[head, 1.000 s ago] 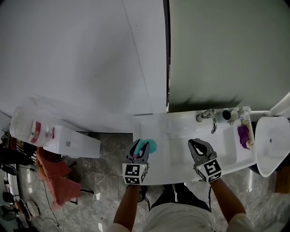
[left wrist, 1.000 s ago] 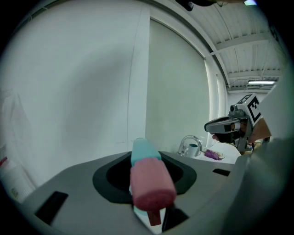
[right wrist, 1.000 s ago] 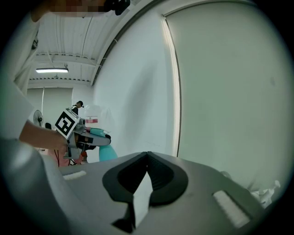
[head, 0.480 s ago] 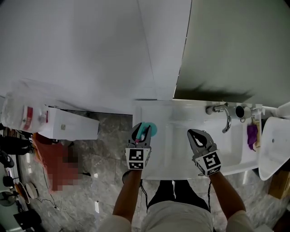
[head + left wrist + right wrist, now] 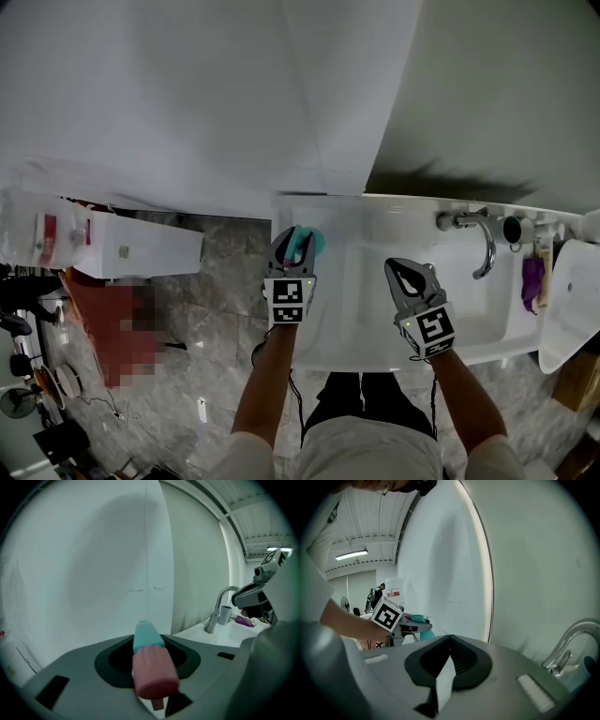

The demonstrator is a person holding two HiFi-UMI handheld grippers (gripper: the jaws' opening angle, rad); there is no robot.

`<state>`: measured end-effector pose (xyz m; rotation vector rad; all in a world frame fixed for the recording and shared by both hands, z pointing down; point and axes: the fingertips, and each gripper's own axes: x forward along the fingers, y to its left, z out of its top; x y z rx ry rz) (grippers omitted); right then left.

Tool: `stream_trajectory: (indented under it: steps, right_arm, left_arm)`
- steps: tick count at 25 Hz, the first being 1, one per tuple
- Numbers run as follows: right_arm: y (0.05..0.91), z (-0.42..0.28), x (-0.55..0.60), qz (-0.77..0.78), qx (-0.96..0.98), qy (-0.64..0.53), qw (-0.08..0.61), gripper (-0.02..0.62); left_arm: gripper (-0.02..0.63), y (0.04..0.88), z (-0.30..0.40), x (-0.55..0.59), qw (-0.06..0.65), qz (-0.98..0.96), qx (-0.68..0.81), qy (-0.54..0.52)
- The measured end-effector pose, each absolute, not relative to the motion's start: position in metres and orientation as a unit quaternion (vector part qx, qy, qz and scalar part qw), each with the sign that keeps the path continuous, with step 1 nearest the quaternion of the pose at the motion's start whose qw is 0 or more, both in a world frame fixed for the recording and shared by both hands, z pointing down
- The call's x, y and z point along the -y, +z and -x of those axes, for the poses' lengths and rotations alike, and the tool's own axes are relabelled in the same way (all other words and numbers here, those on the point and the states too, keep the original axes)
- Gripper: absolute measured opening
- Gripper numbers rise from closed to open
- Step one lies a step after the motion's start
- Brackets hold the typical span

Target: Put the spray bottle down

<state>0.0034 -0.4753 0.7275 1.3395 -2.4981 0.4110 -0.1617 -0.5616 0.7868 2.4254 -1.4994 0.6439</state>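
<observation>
The spray bottle (image 5: 310, 244), teal with a pink spray head (image 5: 153, 671), is held in my left gripper (image 5: 292, 243), whose jaws are shut on it. In the head view it hangs over the left end of the white sink (image 5: 323, 214); whether it touches the ledge I cannot tell. My right gripper (image 5: 409, 272) hovers over the basin with its jaws shut (image 5: 450, 637) and nothing between them. The right gripper view also shows the left gripper (image 5: 414, 624) and the teal bottle (image 5: 425, 632) off to its left.
A chrome tap (image 5: 483, 242), a dark cup (image 5: 513, 230) and a purple item (image 5: 532, 277) stand at the sink's right end. A second white basin (image 5: 572, 309) is at far right. On the floor at left lie a white box (image 5: 141, 251) and red cloth (image 5: 92, 314).
Both grippers have sunk closer to the sink, the left one still shut on the spray bottle. The head view has swung, so the sink sits farther right and larger.
</observation>
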Motion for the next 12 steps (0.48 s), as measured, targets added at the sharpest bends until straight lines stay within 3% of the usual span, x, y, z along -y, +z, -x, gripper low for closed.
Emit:
stream_trajectory:
  steps: [12]
  right_arm:
    - [0.745,-0.009,0.480,-0.471,0.856,0.162,0.137,0.011]
  left_arm:
    - [0.152,0.820,0.167,0.593,0.111,-0.806,0.526,0.248]
